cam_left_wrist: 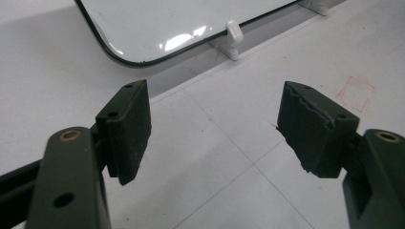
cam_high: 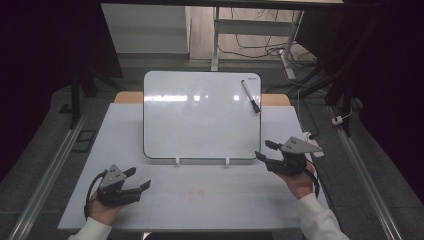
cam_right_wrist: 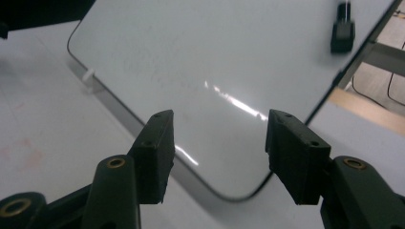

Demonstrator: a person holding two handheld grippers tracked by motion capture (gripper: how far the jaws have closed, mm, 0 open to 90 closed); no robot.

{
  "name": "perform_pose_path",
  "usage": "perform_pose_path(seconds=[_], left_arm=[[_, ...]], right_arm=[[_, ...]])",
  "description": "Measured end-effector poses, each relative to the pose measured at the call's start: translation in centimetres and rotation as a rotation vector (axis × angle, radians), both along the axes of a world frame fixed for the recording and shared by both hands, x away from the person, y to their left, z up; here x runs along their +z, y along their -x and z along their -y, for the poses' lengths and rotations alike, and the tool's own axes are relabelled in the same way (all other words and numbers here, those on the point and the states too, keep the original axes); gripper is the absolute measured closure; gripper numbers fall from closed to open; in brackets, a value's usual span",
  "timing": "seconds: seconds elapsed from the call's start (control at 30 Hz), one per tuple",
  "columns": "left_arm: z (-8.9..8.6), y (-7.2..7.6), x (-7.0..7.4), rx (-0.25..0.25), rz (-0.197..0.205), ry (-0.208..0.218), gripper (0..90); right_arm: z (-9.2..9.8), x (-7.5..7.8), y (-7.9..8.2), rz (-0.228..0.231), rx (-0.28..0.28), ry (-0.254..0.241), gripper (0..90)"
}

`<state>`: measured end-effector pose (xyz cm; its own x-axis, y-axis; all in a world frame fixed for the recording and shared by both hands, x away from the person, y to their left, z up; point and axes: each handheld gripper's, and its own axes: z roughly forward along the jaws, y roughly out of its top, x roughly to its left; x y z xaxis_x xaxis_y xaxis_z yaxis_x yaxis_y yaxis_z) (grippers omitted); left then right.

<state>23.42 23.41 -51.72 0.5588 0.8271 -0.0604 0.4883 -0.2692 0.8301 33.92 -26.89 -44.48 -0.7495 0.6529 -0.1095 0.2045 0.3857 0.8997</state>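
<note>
**Right gripper nearing the whiteboard's lower right corner**

The right gripper [cam_high: 267,151] hovers at centre right, jaws wide and empty, by the glossy white rounded whiteboard [cam_high: 200,115]. The black-capped marker [cam_high: 250,96] lies upper right on it; fetching it is probably next. The left gripper [cam_high: 139,179] waits open, lower left. The pale table [cam_high: 200,205] stands in a dim room.

White table [cam_high: 200,200]; whiteboard [cam_high: 200,115] lying flat on it, faint red square mark [cam_left_wrist: 356,93] on tabletop.

Dim room, grey floor [cam_high: 45,150], white table [cam_high: 210,200], white desk frame [cam_high: 250,25] with cables behind.
</note>
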Motion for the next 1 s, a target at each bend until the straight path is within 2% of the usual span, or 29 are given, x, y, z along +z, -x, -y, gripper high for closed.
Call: perform_pose_path(seconds=[0.27,0.43,0.63,1.0], left_arm=[[0.3,-0.2,-0.1,-0.010,-0.004,-0.009,28.5],[0.3,-0.3,-0.1,-0.016,-0.002,-0.014,28.6],[0.4,-0.3,-0.2,-0.020,0.000,-0.016,28.7],[0.3,-0.4,-0.2,-0.029,0.006,-0.018,28.6]], right_arm=[[3.2,-3.4,1.7,-0.046,-0.027,0.025,42.5],[4.1,-5.2,2.1,-0.074,-0.020,0.047,42.0],[4.4,-5.6,2.1,-0.083,-0.033,0.035,41.9],[4.2,-5.6,2.2,-0.071,-0.020,0.055,41.8]])
